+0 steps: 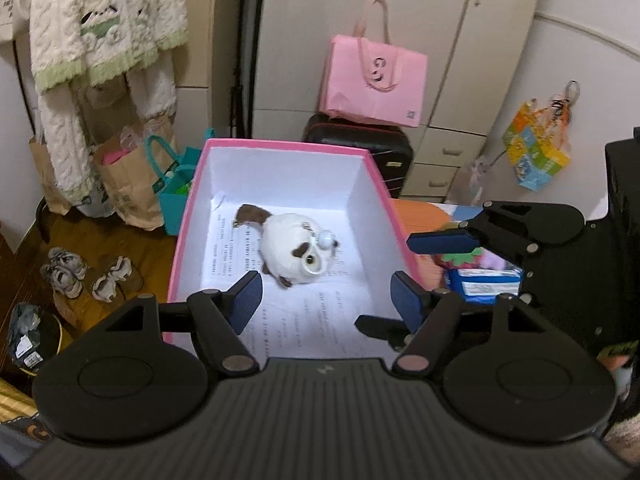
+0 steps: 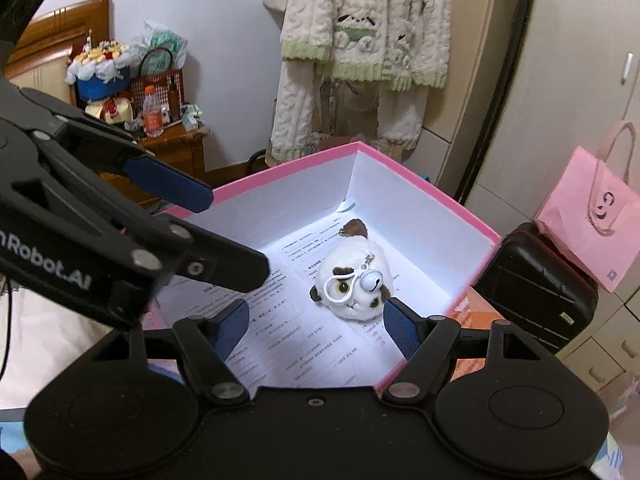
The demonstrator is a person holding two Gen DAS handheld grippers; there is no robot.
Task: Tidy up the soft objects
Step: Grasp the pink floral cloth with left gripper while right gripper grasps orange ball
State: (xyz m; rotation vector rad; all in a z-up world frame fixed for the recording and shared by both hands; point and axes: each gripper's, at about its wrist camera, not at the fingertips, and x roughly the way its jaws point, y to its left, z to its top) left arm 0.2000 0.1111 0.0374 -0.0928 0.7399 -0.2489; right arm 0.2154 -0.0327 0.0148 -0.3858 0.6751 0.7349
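Observation:
A white plush animal (image 1: 296, 248) with brown patches, white toy glasses and a bell lies on printed sheets inside a pink box with white walls (image 1: 280, 145). In the left wrist view my left gripper (image 1: 328, 300) hovers over the box's near end, open and empty, the plush just beyond its blue pads. My right gripper (image 1: 384, 283) reaches in from the right, also open. From the right wrist camera, the plush (image 2: 352, 284) lies just past the right gripper (image 2: 316, 328), apart from its open pads. The left gripper (image 2: 236, 232) stands open over the box's (image 2: 420, 184) left wall.
Right of the box lie more soft things and a blue packet (image 1: 486, 280). Behind it stand a black suitcase (image 1: 360, 148) and a pink paper bag (image 1: 376, 80). Paper bags and shoes (image 1: 80, 276) sit on the floor at the left. A cream sweater (image 2: 360, 40) hangs nearby.

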